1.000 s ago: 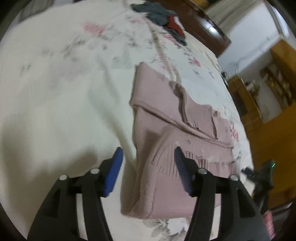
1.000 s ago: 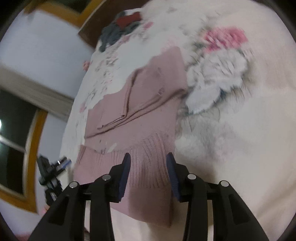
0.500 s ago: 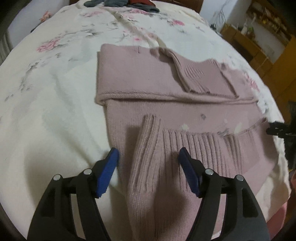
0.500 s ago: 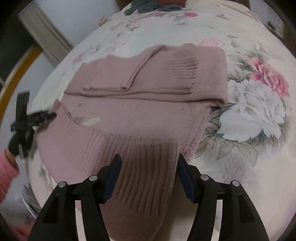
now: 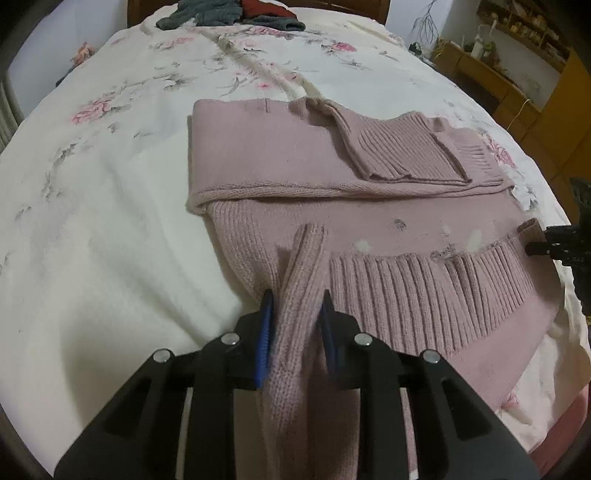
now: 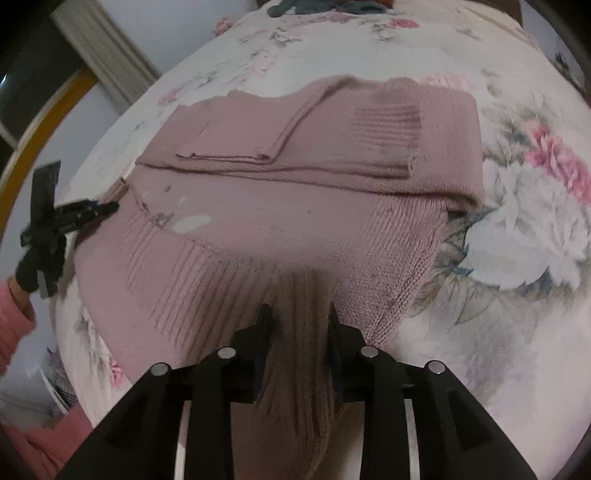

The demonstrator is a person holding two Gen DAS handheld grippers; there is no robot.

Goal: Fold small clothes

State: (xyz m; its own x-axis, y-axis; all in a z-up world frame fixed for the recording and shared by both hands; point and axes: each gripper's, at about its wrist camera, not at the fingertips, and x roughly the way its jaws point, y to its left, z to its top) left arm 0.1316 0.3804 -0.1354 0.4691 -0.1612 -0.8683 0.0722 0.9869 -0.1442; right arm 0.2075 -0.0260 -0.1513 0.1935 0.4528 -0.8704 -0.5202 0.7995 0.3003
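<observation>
Both clamped on pink sweater (image 5: 280, 173) hem at bed (image 5: 92, 229) edge; probably thin bites; could slip.

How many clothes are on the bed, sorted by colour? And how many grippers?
Pink sweater: 1
Grey clothes, in the far pile: 1 heap, pieces cannot be told apart
Red garment, in the same pile: 1
Grippers: 2, left gripper and right gripper, both pinching the sweater's ribbed hem
Total: 5
</observation>
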